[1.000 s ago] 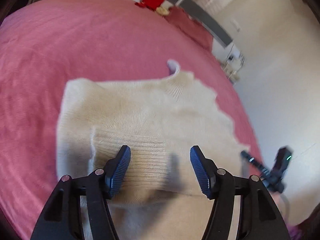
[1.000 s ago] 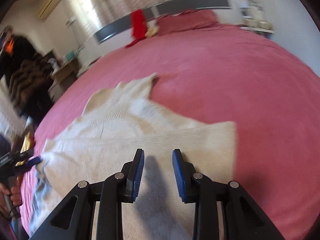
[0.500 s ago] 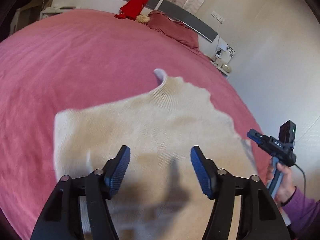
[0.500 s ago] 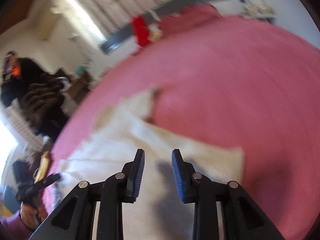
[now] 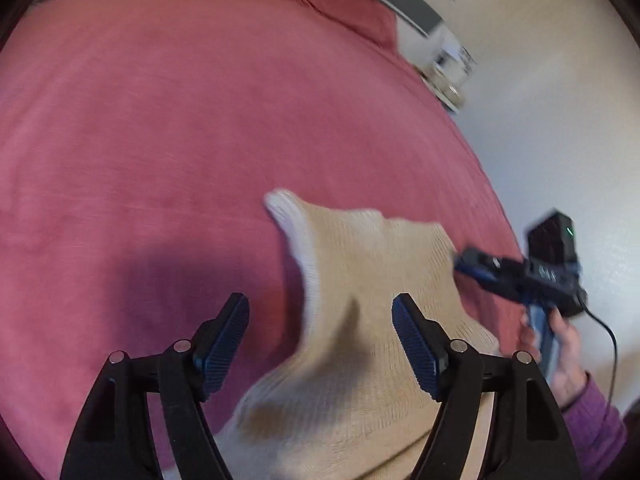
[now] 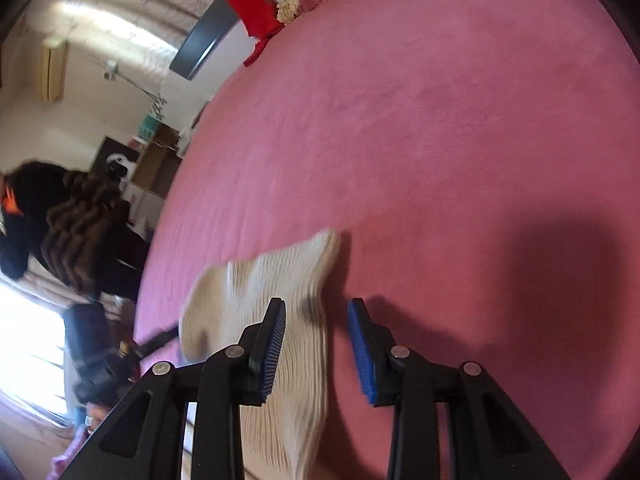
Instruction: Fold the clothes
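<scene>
Clearly soft and limp: a cream knitted sweater [image 5: 360,320], lying on the pink bed [image 5: 160,120], already gathered into a narrow shape. Ribbed collar [image 5: 292,224] pointing to about 11 o'clock in the left wrist view, with a pale lining at its edge. Knit loose and stretchy, probably light, bending wherever lifted, sliding little on the velvety bed cover. Best taken at a hem, shoulder seam or the ribbed collar, where the fabric is thicker; a pinch in the middle would likely only raise a peak and pull the folds apart.

Left gripper [image 5: 320,344] above the sweater, blue ribbed fingers [image 5: 416,348] spread wide and opening, cloth seen below the gap but not pressed by the pads. Right gripper [image 6: 316,354] seen at the right edge of the sweater [image 6: 280,300], fingers [image 6: 362,352] apart and opening a little, the left one over the knit, the right one over bare bed; nothing pinched. In the left view, right gripper [image 5: 516,276] at 3 o'clock, held by a hand [image 5: 560,352] in a purple sleeve.

Far behind: red cloth [image 6: 252,12] at 12 o'clock on the grey headboard [image 6: 208,48], pink pillow beside it. Picture blurred, so fine folds hard to read.
</scene>
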The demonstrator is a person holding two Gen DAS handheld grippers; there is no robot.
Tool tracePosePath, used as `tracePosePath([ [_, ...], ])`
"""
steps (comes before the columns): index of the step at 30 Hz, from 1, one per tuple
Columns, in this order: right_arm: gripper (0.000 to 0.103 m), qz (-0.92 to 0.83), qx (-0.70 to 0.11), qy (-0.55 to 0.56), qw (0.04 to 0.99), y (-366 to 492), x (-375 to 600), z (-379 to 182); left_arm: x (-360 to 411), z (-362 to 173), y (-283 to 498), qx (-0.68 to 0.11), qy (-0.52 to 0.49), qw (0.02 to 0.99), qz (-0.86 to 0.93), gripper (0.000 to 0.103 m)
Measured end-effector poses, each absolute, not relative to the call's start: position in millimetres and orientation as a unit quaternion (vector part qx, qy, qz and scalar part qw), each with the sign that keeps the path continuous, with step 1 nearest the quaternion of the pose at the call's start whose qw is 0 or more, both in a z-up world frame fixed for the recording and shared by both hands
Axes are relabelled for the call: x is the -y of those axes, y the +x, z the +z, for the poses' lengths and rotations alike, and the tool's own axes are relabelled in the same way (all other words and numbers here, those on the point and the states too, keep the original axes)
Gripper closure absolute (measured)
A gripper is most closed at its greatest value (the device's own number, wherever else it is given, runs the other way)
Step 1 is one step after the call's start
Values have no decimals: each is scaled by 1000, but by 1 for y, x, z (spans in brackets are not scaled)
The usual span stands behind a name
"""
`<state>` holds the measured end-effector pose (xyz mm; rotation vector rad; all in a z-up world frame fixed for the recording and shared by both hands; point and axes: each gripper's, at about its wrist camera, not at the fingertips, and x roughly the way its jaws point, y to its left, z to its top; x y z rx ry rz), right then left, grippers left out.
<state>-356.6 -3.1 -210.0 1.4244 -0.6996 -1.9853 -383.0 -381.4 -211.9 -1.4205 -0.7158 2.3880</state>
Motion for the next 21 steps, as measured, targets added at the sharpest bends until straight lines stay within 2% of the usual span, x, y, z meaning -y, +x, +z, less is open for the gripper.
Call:
tracePosePath([
  [2,69,-735,288,534,303,-365,3,-217,376,-217,-391,243,-489,139,826,24],
  [5,70,-728,302,533,308,-373,8,-225,376,-220,-399,257,-476,137,830,24],
  [6,71,-729,298,534,308,-374,11,-226,374,-221,-402,259,-477,137,829,24],
  [7,78,-734,288,533,308,-372,14,-225,373,-222,-405,261,-478,137,828,25],
  [8,85,-739,272,536,304,-371,19,-224,372,-223,-408,263,-479,137,826,43],
  [9,93,-745,255,538,300,-371,24,-222,371,-224,-410,258,-484,134,826,79],
  [10,97,-750,239,540,296,-370,29,-220,369,-225,-412,247,-492,130,825,96],
  [13,97,-765,217,531,293,-362,35,-209,370,-221,-407,260,-482,131,827,97],
  [21,98,-757,254,481,362,-308,22,-155,385,-166,-336,320,-382,192,846,97],
])
